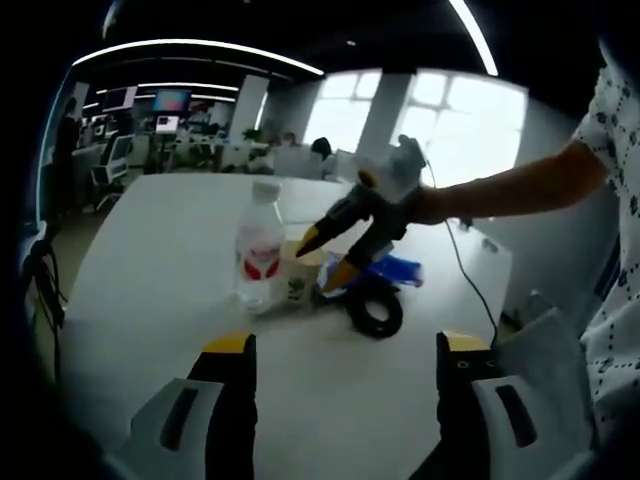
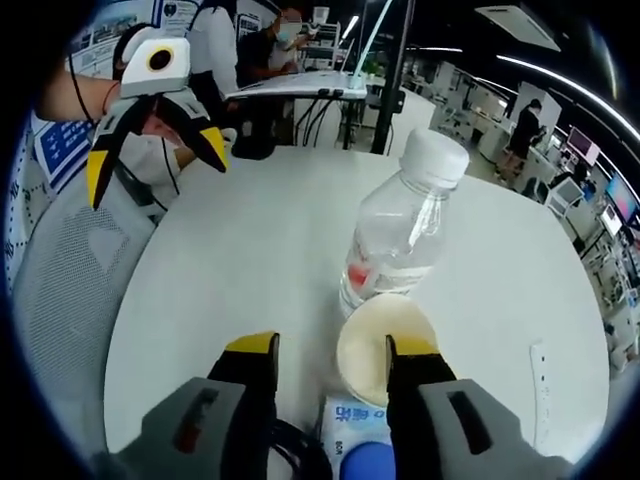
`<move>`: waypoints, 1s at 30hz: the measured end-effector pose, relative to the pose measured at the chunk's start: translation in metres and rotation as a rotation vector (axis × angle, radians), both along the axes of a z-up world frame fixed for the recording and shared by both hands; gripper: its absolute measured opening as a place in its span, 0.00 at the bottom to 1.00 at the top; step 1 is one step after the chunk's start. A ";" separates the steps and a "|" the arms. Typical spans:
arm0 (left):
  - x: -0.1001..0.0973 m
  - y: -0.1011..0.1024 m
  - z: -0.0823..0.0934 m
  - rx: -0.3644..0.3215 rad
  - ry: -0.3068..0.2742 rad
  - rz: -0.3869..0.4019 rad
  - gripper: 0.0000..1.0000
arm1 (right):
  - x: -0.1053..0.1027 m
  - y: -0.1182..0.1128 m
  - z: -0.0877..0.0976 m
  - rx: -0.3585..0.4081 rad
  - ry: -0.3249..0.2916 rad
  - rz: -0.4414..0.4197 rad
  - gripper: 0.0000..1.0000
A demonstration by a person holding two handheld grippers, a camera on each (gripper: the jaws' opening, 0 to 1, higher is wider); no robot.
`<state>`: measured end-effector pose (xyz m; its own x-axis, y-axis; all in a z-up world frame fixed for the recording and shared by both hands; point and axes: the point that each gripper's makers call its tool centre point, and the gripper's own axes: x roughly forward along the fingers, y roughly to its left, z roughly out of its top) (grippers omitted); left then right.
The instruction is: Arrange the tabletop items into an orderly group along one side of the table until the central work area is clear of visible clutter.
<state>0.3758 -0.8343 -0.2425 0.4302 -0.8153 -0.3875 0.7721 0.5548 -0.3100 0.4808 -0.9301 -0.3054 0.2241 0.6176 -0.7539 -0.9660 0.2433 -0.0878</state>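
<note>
**Tabletop surfaces and finishes**

Clear glossy plastic water bottle [image 2: 400,235] with matt white cap and red printed label. Cream paper cup [image 2: 382,347], matt, at the bottle's 6 o'clock in the right gripper view. Smooth white round table [image 2: 260,240], faint sheen. Black coiled rubbery cable [image 1: 376,310]. Grey mesh fabric chair back [image 2: 60,290].

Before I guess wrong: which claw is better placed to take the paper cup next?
Right. The right claw hangs open just over the paper cup beside the bottle; the left claw is open, well back.
</note>
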 end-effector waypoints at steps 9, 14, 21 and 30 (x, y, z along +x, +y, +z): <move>-0.001 0.000 0.000 0.004 0.008 0.002 0.75 | -0.001 0.000 0.003 0.013 0.001 -0.015 0.50; -0.002 0.001 0.001 0.006 0.007 0.004 0.74 | -0.003 0.001 0.005 0.021 0.002 -0.016 0.52; -0.004 0.002 0.001 0.012 0.005 0.005 0.74 | -0.005 0.003 0.009 0.035 -0.001 -0.030 0.56; -0.005 0.003 0.001 0.014 0.005 0.010 0.73 | -0.006 0.004 0.012 0.054 -0.007 -0.047 0.61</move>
